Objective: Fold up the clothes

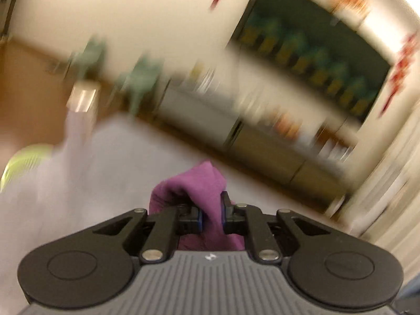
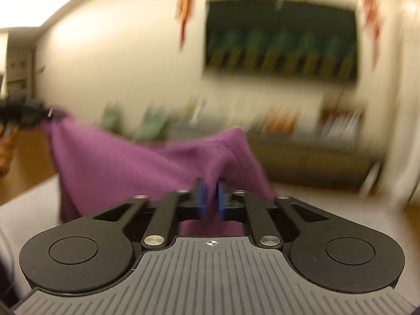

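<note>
A purple garment [image 1: 199,181] bunches up between the blue pads of my left gripper [image 1: 211,210], which is shut on a fold of it. In the right wrist view the same purple garment [image 2: 118,162] hangs stretched in the air between both grippers. My right gripper [image 2: 210,197] pinches one raised corner, with the cloth filling the narrow gap between its pads. The left gripper [image 2: 50,114] shows at the far left edge, holding the other corner. The garment's lower part hangs out of sight behind the grippers. Both views are blurred by motion.
A pale white surface [image 1: 105,157] lies below the garment, with a yellow-green object [image 1: 23,160] at its left. Behind it stand a low cabinet [image 1: 262,147] carrying small items, green plants [image 1: 139,78] and a dark wall screen [image 2: 281,39].
</note>
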Tool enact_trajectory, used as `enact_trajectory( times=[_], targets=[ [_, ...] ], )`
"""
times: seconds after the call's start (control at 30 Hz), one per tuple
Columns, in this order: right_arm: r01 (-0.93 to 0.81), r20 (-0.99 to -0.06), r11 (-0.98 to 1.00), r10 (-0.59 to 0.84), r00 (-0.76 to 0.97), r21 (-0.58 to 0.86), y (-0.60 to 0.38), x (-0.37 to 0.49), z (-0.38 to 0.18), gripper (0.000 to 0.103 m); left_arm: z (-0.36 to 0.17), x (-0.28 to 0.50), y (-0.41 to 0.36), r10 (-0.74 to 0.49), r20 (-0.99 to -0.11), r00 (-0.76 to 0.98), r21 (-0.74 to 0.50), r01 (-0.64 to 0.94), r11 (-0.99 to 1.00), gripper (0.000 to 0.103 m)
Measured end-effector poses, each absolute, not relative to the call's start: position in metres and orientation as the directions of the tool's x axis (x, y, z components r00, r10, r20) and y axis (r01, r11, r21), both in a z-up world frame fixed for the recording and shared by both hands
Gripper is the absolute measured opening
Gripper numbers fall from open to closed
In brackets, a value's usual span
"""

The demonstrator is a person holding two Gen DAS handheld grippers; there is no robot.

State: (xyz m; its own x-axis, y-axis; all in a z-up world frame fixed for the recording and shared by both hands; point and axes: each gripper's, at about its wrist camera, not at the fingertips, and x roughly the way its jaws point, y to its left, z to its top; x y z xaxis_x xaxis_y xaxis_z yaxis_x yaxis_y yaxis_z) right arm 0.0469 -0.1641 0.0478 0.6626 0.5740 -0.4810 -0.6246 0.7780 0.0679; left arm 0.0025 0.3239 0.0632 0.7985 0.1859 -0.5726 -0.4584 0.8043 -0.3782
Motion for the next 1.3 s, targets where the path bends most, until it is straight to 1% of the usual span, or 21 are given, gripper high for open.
enact_trajectory(
  times=[0.07,0.13,0.17,0.2,0.23,0.3,0.4,0.53,0.6,0.63,0.67,0.7,0.73,0.77,0.93,1.03,1.13,1.17,1.2,1.27,1.3],
  targets=[
    [-0.585,-0.551,0.802,0.543,0.633,0.118,-0.171,0.047,0.001,0.052,0.023,-0.005,0.333,0.129,-0.647,0.752,-0.394,-0.474,0.788,0.017],
    [-0.502,-0.558,0.847,0.506,0.657,0.177,-0.199,0.043,-0.024,0.057,0.004,-0.019,0.334,0.118,-0.651,0.750,-0.408,-0.476,0.779,0.030],
    [-0.451,-0.558,0.865,0.491,0.669,0.220,-0.218,0.043,-0.031,0.063,-0.004,-0.025,0.335,0.113,-0.651,0.751,-0.417,-0.477,0.773,0.034],
    [-0.384,-0.566,0.891,0.452,0.690,0.243,-0.237,0.045,-0.035,0.068,-0.006,-0.028,0.335,0.106,-0.638,0.763,-0.441,-0.474,0.762,0.043],
    [-0.313,-0.576,0.913,0.407,0.709,0.260,-0.256,0.048,-0.038,0.069,-0.007,-0.031,0.336,0.100,-0.625,0.774,-0.462,-0.471,0.752,0.052],
    [-0.172,-0.608,0.939,0.325,0.725,0.298,-0.292,0.056,-0.046,0.070,-0.009,-0.033,0.332,0.101,-0.612,0.785,-0.481,-0.470,0.740,0.059],
    [-0.062,-0.658,0.920,0.323,0.680,0.387,-0.318,0.068,-0.064,0.072,-0.018,-0.028,0.324,0.115,-0.619,0.777,-0.454,-0.473,0.755,0.063],
    [-0.019,-0.672,0.918,0.304,0.676,0.396,-0.315,0.063,-0.072,0.073,-0.032,-0.033,0.323,0.115,-0.639,0.760,-0.454,-0.494,0.741,0.064],
    [-0.006,-0.671,0.913,0.304,0.676,0.408,-0.308,0.074,-0.070,0.083,-0.033,-0.033,0.322,0.107,-0.638,0.763,-0.463,-0.490,0.739,0.064],
    [-0.004,-0.677,0.911,0.310,0.668,0.413,-0.308,0.083,-0.072,0.082,-0.033,-0.032,0.320,0.104,-0.637,0.764,-0.462,-0.486,0.742,0.064],
    [-0.001,-0.683,0.908,0.316,0.659,0.419,-0.307,0.091,-0.073,0.080,-0.034,-0.031,0.319,0.103,-0.635,0.766,-0.460,-0.482,0.746,0.064],
    [0.001,-0.689,0.906,0.321,0.650,0.424,-0.307,0.100,-0.075,0.065,-0.035,-0.030,0.317,0.103,-0.632,0.768,-0.458,-0.477,0.750,0.064],
    [0.005,-0.708,0.911,0.316,0.631,0.412,-0.305,0.112,-0.077,0.043,-0.037,-0.030,0.316,0.105,-0.634,0.767,-0.451,-0.476,0.755,0.064],
    [-0.021,-0.693,0.920,0.309,0.651,0.391,-0.303,0.116,-0.067,0.003,-0.038,-0.029,0.316,0.107,-0.635,0.765,-0.445,-0.475,0.759,0.064],
    [-0.167,-0.563,0.951,0.290,0.774,0.260,-0.293,0.130,-0.005,0.003,-0.038,-0.035,0.319,0.123,-0.629,0.768,-0.436,-0.479,0.761,0.062],
    [-0.210,-0.339,0.974,0.226,0.913,0.086,-0.298,0.087,0.064,0.003,-0.038,-0.035,0.322,0.117,-0.629,0.769,-0.453,-0.484,0.749,0.062],
    [-0.164,-0.437,0.980,0.196,0.878,0.109,-0.314,0.078,0.064,0.005,-0.039,-0.036,0.321,0.109,-0.631,0.768,-0.455,-0.480,0.750,0.062],
    [-0.147,-0.474,0.982,0.187,0.860,0.119,-0.319,0.076,0.062,0.009,-0.038,-0.037,0.319,0.113,-0.631,0.767,-0.449,-0.480,0.754,0.063],
    [-0.142,-0.552,0.974,0.217,0.805,0.176,-0.327,0.080,0.044,0.017,-0.036,-0.037,0.318,0.119,-0.631,0.767,-0.441,-0.480,0.758,0.063],
    [-0.098,-0.674,0.959,0.257,0.693,0.265,-0.340,0.086,-0.002,0.018,-0.031,-0.039,0.318,0.124,-0.626,0.770,-0.434,-0.476,0.765,0.063],
    [-0.056,-0.701,0.961,0.238,0.672,0.272,-0.345,0.085,-0.016,0.021,-0.027,-0.039,0.318,0.129,-0.623,0.772,-0.429,-0.475,0.768,0.064]
  ],
)
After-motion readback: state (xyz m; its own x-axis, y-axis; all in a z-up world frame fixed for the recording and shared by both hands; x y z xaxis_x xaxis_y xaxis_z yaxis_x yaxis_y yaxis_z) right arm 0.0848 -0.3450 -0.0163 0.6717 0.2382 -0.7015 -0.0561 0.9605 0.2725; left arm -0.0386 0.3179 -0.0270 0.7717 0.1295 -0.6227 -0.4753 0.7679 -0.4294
